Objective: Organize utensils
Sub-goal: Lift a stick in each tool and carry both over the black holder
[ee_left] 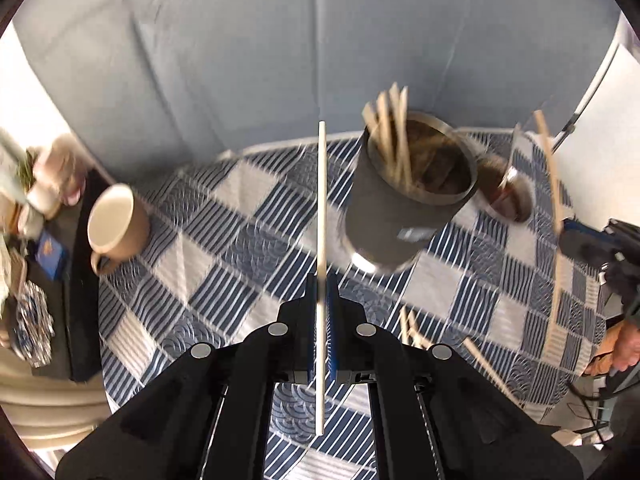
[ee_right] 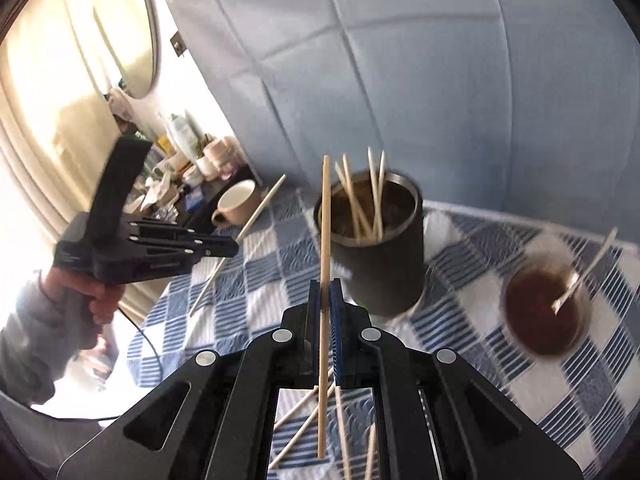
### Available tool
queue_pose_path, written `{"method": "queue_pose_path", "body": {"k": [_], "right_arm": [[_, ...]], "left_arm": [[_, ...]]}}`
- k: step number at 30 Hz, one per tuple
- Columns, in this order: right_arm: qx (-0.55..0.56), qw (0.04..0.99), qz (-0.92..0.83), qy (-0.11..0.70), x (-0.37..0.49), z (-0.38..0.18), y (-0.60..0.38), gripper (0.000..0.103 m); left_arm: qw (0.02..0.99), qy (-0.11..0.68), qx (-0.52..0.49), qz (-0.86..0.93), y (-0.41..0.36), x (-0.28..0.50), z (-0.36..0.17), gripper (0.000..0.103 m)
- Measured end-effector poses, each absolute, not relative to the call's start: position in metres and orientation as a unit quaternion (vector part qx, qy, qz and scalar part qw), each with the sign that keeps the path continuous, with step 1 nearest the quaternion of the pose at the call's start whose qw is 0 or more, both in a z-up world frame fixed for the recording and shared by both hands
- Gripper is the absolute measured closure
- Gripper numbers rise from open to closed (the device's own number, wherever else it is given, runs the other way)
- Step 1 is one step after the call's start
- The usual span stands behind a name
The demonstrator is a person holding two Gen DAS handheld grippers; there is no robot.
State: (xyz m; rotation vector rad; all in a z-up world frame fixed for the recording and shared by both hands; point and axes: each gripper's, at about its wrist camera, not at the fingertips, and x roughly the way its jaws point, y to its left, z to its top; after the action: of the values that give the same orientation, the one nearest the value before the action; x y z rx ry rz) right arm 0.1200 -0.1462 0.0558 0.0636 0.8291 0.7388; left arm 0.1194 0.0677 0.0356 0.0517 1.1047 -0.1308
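My left gripper (ee_left: 321, 288) is shut on a pale wooden chopstick (ee_left: 321, 208) that stands up between its blue pads, above the checked tablecloth. My right gripper (ee_right: 326, 284) is shut on another chopstick (ee_right: 325, 232), held upright too. A dark metal cup (ee_left: 404, 208) (ee_right: 380, 252) holds several chopsticks and stands a little ahead and to the right of both grippers. In the right wrist view the left gripper (ee_right: 234, 246) shows at the left with its chopstick (ee_right: 256, 212) slanting. Loose chopsticks (ee_right: 304, 428) lie on the cloth under the right gripper.
A beige mug (ee_left: 116, 224) stands at the cloth's left edge beside a dark shelf of small items (ee_left: 36, 248). A small glass of brown liquid (ee_right: 544, 312) with a utensil in it stands right of the cup. A blue padded wall (ee_left: 280, 48) rises behind.
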Motion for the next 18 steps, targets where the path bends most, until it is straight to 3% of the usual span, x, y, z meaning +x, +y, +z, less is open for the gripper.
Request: {"method": "queue_pose_path", "body": {"k": [8, 18], "right_arm": [[0.034, 0.869, 0.348, 0.350, 0.139, 0.084, -0.145, 0.098], [0.107, 0.874, 0.352, 0.318, 0.175, 0.099, -0.156, 0.098]], "left_arm": [[0.872, 0.482, 0.020, -0.083, 0.051, 0.144, 0.078, 0.098], [0.878, 0.465, 0.009, -0.113, 0.039, 0.168, 0.092, 0.098]]}}
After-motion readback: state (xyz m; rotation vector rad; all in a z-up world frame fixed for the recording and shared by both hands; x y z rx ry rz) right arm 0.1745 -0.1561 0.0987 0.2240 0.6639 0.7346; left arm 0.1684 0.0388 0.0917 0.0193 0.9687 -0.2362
